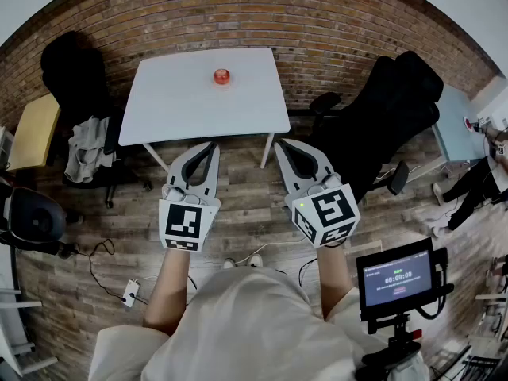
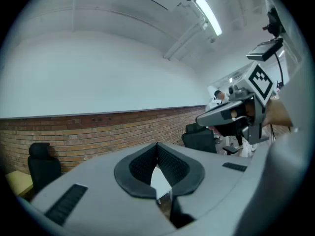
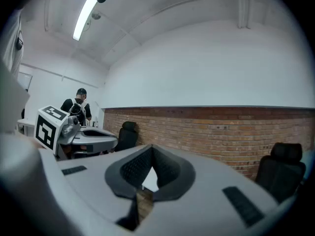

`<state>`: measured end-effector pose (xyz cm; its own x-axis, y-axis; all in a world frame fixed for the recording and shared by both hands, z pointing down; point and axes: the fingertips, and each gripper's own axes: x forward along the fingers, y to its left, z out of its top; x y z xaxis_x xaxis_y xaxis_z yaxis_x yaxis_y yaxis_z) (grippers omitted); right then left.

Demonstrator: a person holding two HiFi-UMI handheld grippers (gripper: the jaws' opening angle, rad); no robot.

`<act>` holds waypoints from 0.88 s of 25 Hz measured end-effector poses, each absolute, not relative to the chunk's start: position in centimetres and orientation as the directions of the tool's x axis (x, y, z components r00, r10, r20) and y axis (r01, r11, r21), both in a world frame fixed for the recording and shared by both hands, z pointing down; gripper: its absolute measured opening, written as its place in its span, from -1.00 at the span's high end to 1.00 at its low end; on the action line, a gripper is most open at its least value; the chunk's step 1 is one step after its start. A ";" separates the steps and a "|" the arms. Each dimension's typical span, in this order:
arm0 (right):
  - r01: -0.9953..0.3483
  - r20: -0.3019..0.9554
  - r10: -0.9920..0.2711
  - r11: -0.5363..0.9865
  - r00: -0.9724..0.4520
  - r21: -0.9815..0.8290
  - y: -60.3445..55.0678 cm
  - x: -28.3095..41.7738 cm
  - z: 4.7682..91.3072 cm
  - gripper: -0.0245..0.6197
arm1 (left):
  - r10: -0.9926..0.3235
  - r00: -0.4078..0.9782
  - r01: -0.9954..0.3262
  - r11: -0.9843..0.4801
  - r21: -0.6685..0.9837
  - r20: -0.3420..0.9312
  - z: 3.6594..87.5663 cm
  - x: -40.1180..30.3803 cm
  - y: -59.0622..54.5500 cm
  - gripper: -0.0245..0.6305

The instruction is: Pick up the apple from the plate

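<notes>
Closest in, at the bottom of the head view, is the person's cream top [image 1: 238, 332]. Ahead of it, the left gripper [image 1: 212, 145] is clenched, its black-lined jaws meeting at the tips with nothing between them. The right gripper [image 1: 279, 143] is clenched and empty too. The two are held side by side, apart, over the wood-plank floor [image 1: 238, 185], both pointing at the desk.

Each carries only square black-and-white code patterns, with no readable words: the left marker cube [image 1: 182, 225] and the right marker cube [image 1: 329, 213], which has a small green light on its near corner.

Just beyond the jaw tips stands the white desk [image 1: 175, 105]. The apple [image 1: 221, 76], red and small, sits on it near the far edge, about midway across and well apart from both grippers.

A brick wall [image 1: 333, 22] runs behind the desk. A black office chair [image 1: 71, 70] stands to the desk's left, with grey cloth [image 1: 86, 151] heaped below it and a yellow wooden side table [image 1: 36, 129] further left. A second black chair [image 1: 397, 94] stands to the right.

At lower right, a small monitor [image 1: 397, 278] on a stand shows a row of digits with colons and a red bar, too small to read for sure. A white power adapter [image 1: 131, 293] with a black cable lies on the floor at lower left.
</notes>
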<state>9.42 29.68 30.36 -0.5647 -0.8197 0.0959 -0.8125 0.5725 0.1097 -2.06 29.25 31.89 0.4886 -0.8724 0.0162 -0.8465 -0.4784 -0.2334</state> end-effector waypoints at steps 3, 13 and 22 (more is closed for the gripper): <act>-0.807 0.084 -0.811 0.585 -0.579 0.088 29.8 9.4 30.4 0.92 | -0.871 0.492 -0.845 -0.481 -0.231 0.014 31.9 -1.8 29.3 0.91; -0.809 0.040 -0.810 0.586 -0.585 0.050 29.8 9.8 30.5 0.91 | -0.878 0.478 -0.855 -0.470 -0.220 0.020 32.7 -1.9 29.4 0.91; -0.754 0.130 -0.754 0.654 -0.644 0.059 31.2 10.3 33.4 0.91 | -0.891 0.453 -0.869 -0.447 -0.212 0.022 34.5 -0.4 30.6 0.91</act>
